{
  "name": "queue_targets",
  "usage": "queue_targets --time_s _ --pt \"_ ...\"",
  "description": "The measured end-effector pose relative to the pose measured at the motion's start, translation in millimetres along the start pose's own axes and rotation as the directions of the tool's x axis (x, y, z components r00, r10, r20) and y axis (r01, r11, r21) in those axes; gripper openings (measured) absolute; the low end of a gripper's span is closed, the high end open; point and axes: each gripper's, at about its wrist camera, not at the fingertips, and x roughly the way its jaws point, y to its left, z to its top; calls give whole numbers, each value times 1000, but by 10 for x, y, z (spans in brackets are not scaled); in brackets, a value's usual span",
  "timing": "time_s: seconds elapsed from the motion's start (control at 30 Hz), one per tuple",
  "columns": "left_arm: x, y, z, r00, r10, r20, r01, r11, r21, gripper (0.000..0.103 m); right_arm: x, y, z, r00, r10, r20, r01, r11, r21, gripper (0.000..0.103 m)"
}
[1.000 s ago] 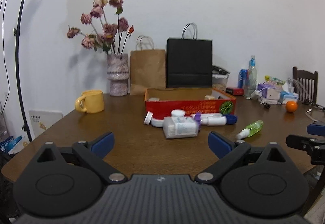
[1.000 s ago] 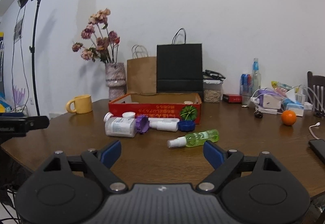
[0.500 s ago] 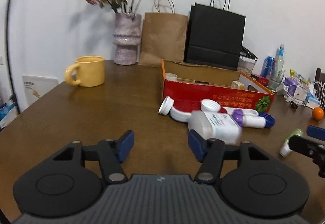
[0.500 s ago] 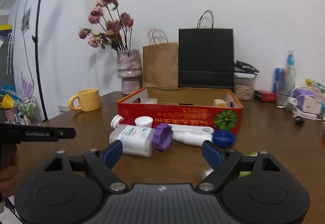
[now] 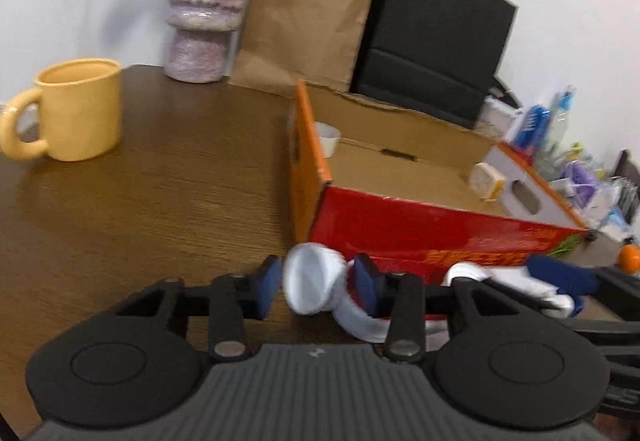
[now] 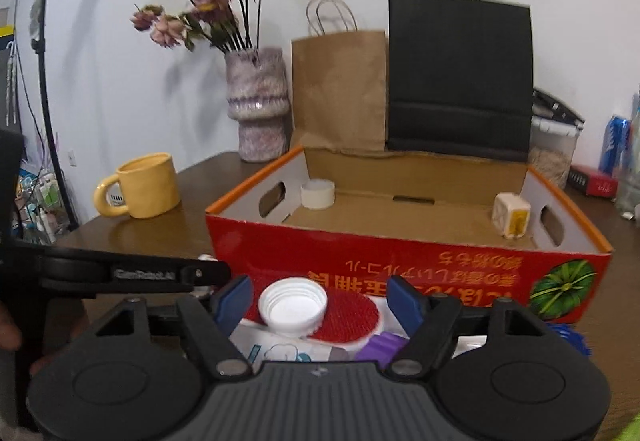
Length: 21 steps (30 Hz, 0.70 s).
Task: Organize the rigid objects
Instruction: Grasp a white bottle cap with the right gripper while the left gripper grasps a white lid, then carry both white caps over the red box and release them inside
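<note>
**Both tongs closing in on the clutter in front of the red box**

I had the left tongs low over the brown table, at the near left corner of the red box. Their jaws were closing, already fairly narrow, with a white cap-like end of a white plastic piece between the blue pads. I could see a small gap on the left pad's side; on the right side the picture was too blurred for me to tell whether the pad touched it.

My right tongs were just in front of the box's near red wall, jaws closing but wide apart. Between them lay an upturned white screw cap, resting on a round red-faced thing, and neither pad touched the cap. Just nearer sat a white bottle on its side and a purple lid, partly hidden by the tongs' body.

Inside the box I saw a white roll in the far left corner and a small pale cube with a yellow face near the right wall; the floor between them was bare cardboard.

A yellow mug stood well to the left of the box. A mottled vase of dried flowers, a brown paper bag and a black paper bag stood behind it against the wall. The other tongs' black arm crossed my right view at the left, with a hand partly showing at the edge.
</note>
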Motion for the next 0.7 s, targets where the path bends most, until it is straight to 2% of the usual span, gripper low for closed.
queue_targets --time_s 0.03,0.07,0.1,0.27,0.4,0.57,0.7 --pt "-5 12 1 1000 -24 -3 24 1000 -1 19 60 10 0 1000 4 -15 -4 1000 -3 58" --pt "-8 22 -3 999 -48 -9 47 999 -11 13 106 20 -11 1000 11 -29 -11 1000 -9 53" --pt "-10 35 -4 998 -61 -9 60 998 -19 11 152 34 -21 999 14 -42 -14 1000 -13 40" --pt "-54 43 -26 997 -75 4 75 996 -43 9 187 79 -67 999 -5 -35 5 1000 -25 39" --pt "-106 -11 -24 998 -64 20 65 998 -26 9 160 67 -66 1000 -5 -23 5 1000 -21 39" --pt "-500 -203 -14 987 -76 139 74 997 15 9 -26 87 -15 1000 -14 24 15 1000 -26 39" --pt "-945 -423 -50 976 -93 199 84 995 55 9 -414 96 94 995 -16 100 20 999 -35 39"
